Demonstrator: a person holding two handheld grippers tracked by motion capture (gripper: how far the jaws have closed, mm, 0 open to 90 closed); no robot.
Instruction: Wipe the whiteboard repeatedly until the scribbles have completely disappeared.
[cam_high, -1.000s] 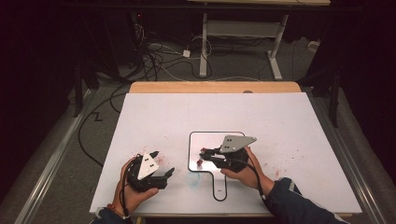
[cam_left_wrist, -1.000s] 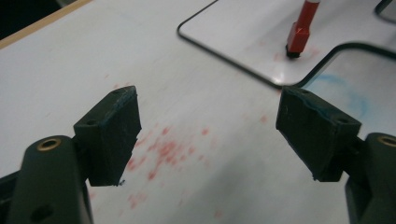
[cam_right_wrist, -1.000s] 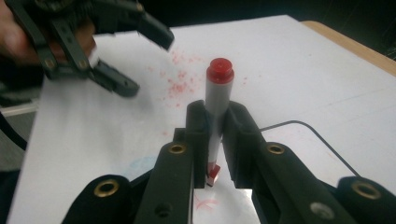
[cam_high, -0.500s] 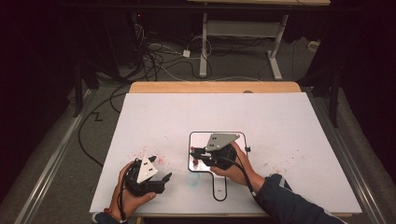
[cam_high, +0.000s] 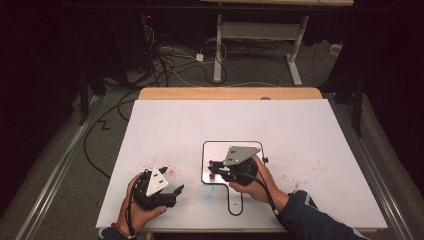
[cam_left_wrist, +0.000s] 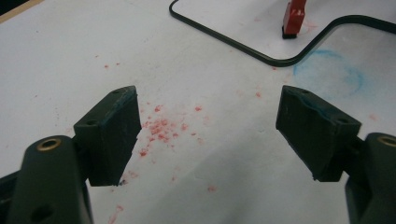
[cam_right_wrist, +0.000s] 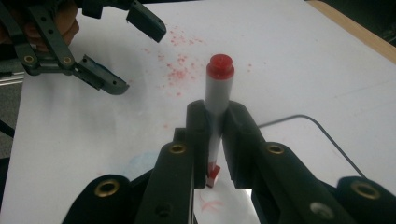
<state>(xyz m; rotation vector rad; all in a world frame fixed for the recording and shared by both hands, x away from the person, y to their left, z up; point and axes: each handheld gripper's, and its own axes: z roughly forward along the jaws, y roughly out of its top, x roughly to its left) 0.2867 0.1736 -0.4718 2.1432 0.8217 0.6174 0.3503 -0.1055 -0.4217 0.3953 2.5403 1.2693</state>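
My right gripper (cam_right_wrist: 214, 135) is clenched on a marker (cam_right_wrist: 217, 100). The marker has a grey body and a red end, and it stands between the two black jaws, which press it from both sides. Its lower red tip touches the small whiteboard (cam_high: 216, 150), where I see a little red scribble (cam_right_wrist: 211, 201) just under it. In the high view, this gripper (cam_high: 216, 170) sits over the lower left part of the whiteboard, which has a dark rim and a short handle pointing toward me.

My left gripper (cam_left_wrist: 208, 135) is released, with its jaws wide apart and nothing between them. It hovers over the white table (cam_high: 300, 130), near the front left corner, just beside the whiteboard. Under it there are many small red crumbs (cam_left_wrist: 161, 128) on the table surface, and a faint blue ring (cam_left_wrist: 329, 77) is drawn close to the whiteboard's rim.
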